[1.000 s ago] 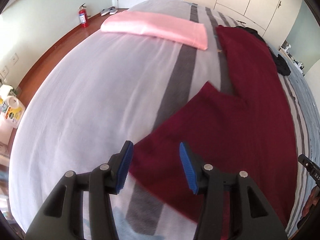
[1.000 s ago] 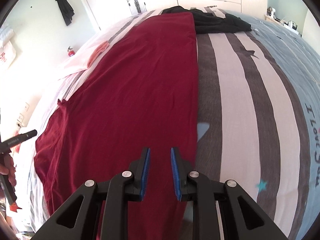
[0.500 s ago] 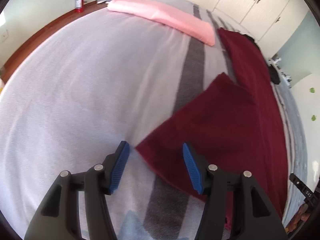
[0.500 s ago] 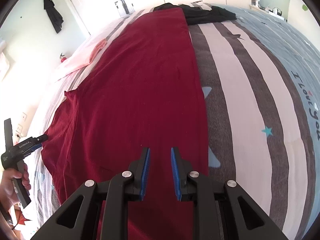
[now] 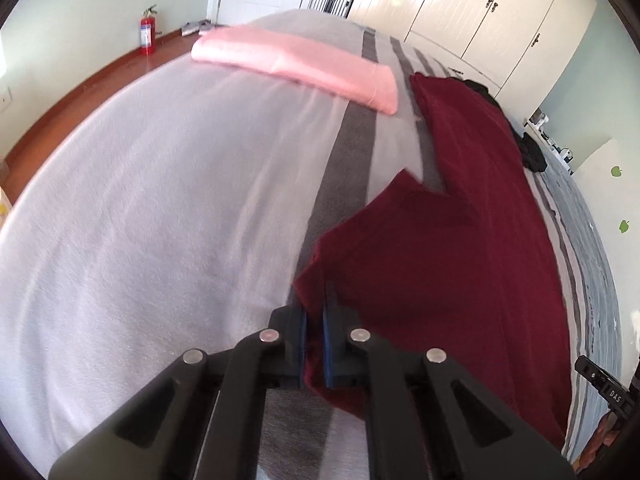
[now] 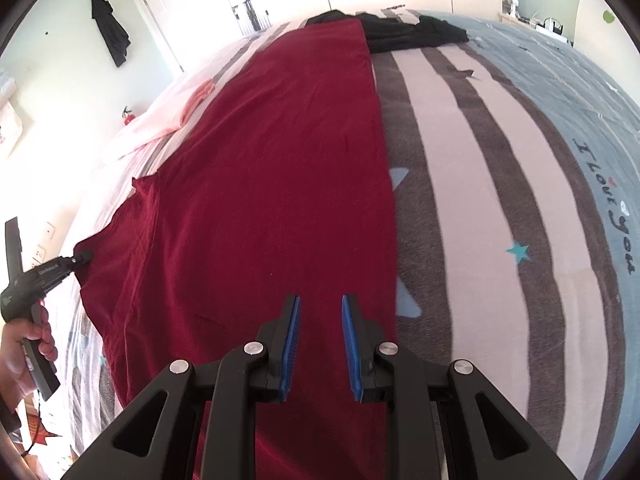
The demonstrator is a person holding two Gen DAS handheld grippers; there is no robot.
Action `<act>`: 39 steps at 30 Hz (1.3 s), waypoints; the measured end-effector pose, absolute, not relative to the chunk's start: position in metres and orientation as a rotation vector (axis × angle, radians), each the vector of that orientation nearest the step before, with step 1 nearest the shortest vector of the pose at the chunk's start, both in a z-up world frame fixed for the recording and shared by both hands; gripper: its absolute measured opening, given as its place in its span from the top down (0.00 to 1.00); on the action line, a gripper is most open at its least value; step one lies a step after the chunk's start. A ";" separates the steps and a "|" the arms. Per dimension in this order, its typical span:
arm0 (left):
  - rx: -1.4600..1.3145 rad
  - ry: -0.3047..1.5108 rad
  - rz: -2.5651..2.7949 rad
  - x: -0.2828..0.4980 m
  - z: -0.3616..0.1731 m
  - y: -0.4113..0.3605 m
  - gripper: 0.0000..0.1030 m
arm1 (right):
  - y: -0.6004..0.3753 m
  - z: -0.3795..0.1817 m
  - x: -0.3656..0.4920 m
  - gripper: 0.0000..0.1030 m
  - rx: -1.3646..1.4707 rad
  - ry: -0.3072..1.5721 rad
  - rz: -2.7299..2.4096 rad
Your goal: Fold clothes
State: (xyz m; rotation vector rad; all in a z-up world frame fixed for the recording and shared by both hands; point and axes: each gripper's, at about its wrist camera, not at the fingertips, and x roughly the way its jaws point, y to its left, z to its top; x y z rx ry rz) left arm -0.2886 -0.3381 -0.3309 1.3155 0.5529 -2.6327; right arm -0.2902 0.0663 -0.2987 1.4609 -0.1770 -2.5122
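Observation:
A dark red shirt point(image 5: 460, 260) lies spread flat along the striped bed point(image 5: 140, 200). My left gripper point(image 5: 314, 300) is closing on the outer corner of its sleeve, and the red cloth is pinched between the blue pads. From the right wrist view, that left gripper point(image 6: 82, 258) grips the sleeve tip at the shirt's point(image 6: 260, 160) left side, with a hand point(image 6: 24, 344) on its handle. My right gripper point(image 6: 321, 298) hovers over the near end of the shirt, close to its right edge. It is open a narrow gap, with nothing between its fingers.
A folded pink garment point(image 5: 296, 60) lies across the far left of the bed. Black clothing point(image 6: 412, 32) is heaped at the far end beyond the shirt. A red fire extinguisher point(image 5: 147, 34) stands on the wooden floor by the wall. White wardrobes point(image 5: 500, 12) line the back.
My left gripper went from wide open around the sleeve corner to shut on it, and the corner now puckers up. The right gripper drifted over the shirt with its gap unchanged.

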 end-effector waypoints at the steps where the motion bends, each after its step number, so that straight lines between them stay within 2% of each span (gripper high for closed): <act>1: 1.299 0.535 -2.649 -0.288 -0.322 -0.332 0.96 | 0.069 -0.297 -0.290 0.81 1.457 -0.173 -2.512; 8: 1.272 0.434 -2.828 -0.286 -0.263 -0.238 0.96 | 0.092 -0.281 -0.290 0.81 1.429 -0.184 -2.517; 15: 1.452 0.532 -2.868 -0.306 -0.278 -0.119 0.95 | 0.121 -0.270 -0.290 0.81 1.428 -0.216 -2.504; 19: 1.577 0.714 -2.827 -0.308 -0.287 -0.088 0.79 | 0.134 -0.268 -0.289 0.81 1.438 -0.199 -2.486; 22: 1.496 0.729 -2.916 -0.294 -0.270 -0.088 0.66 | 0.140 -0.269 -0.288 0.81 1.434 -0.178 -2.474; 24: 1.452 0.692 -2.923 -0.288 -0.264 -0.101 0.64 | 0.141 -0.272 -0.288 0.81 1.441 -0.189 -2.468; 28: 1.441 0.518 -2.817 -0.285 -0.276 -0.140 0.67 | 0.134 -0.276 -0.289 0.81 1.441 -0.226 -2.452; 29: 1.453 0.474 -2.789 -0.287 -0.281 -0.147 0.79 | 0.130 -0.278 -0.290 0.81 1.438 -0.227 -2.444; 31: 1.474 0.394 -2.734 -0.291 -0.293 -0.158 0.94 | 0.120 -0.280 -0.291 0.81 1.433 -0.227 -2.428; 39: 1.592 0.379 -2.640 -0.269 -0.347 -0.170 0.95 | 0.069 -0.288 -0.295 0.81 1.409 -0.215 -2.350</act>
